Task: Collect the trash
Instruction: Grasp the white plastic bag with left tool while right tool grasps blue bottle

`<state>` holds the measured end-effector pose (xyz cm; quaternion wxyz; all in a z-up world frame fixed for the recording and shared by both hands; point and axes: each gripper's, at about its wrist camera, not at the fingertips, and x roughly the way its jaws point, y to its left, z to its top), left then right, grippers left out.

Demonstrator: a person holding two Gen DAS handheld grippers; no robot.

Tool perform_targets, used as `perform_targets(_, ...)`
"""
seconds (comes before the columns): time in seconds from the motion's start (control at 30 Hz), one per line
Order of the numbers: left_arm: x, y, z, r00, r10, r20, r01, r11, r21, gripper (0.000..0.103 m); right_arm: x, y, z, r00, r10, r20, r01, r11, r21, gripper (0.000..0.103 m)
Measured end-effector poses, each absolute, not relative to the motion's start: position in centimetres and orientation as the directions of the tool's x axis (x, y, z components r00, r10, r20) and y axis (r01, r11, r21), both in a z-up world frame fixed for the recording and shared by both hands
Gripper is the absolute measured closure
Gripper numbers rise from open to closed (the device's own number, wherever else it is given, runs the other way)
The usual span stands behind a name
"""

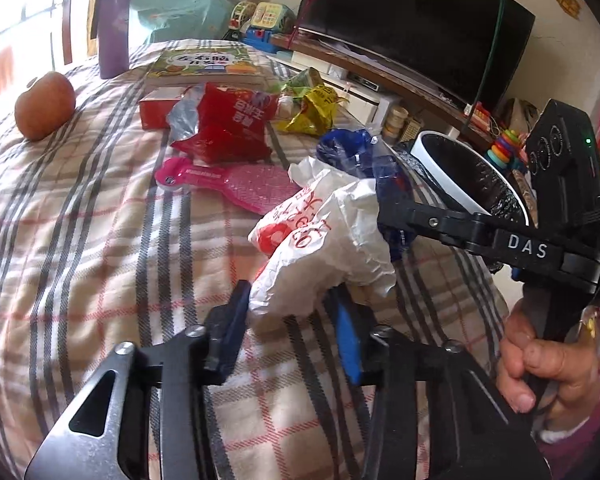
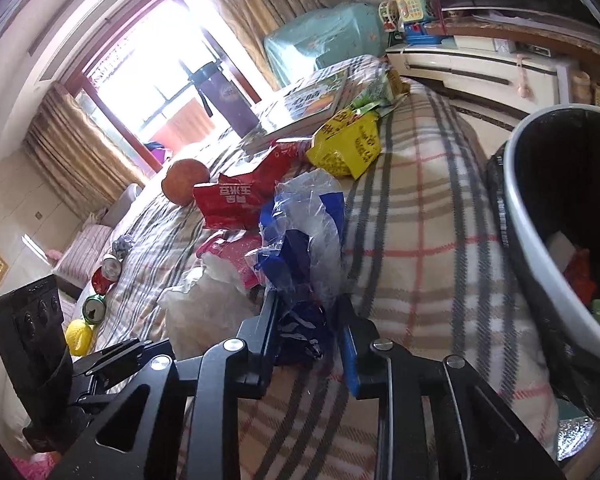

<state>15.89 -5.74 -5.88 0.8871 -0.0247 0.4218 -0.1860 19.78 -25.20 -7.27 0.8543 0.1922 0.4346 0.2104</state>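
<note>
My left gripper (image 1: pixel 290 312) is shut on a crumpled white bag with red print (image 1: pixel 320 240), held just above the plaid cloth. My right gripper (image 2: pixel 308 320) is shut on a blue and clear plastic wrapper (image 2: pixel 300 232); it shows in the left wrist view (image 1: pixel 384 200) beside the white bag. A white trash bin with a black liner (image 2: pixel 540 240) stands at the table's right edge, with some trash inside. A red snack bag (image 1: pixel 224 124), a yellow wrapper (image 1: pixel 316 112) and a green wrapper (image 1: pixel 300 82) lie farther back.
A pink plastic paddle (image 1: pixel 228 182), an apple (image 1: pixel 44 104), a red box (image 1: pixel 156 108), a book (image 1: pixel 204 64) and a purple flask (image 1: pixel 114 28) sit on the plaid-covered table (image 1: pixel 100 260). A TV (image 1: pixel 420 20) stands at the right. Cans (image 2: pixel 100 292) lie left of the table.
</note>
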Motion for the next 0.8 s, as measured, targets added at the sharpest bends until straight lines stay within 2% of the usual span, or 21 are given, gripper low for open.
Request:
perform_targets(0.1, 15.6, -6.1, -5.7, 0.576, -0.356, -0.736, 0.317, 0.927, -0.2, 0.08, 19.1, -26.1, -6.9, 0.551, 0.514, -0.658, -0.18, 0.843, 0.508, 0.077)
perform_targets(0.8, 15.0, -10.9, -4.1, 0.565, -0.413, -0.714, 0.382, 0.898, -0.217, 0.082, 15.0, -33.2, -4.7, 0.665, 0.371, -0.648, -0.066, 0.894, 0.443, 0.077)
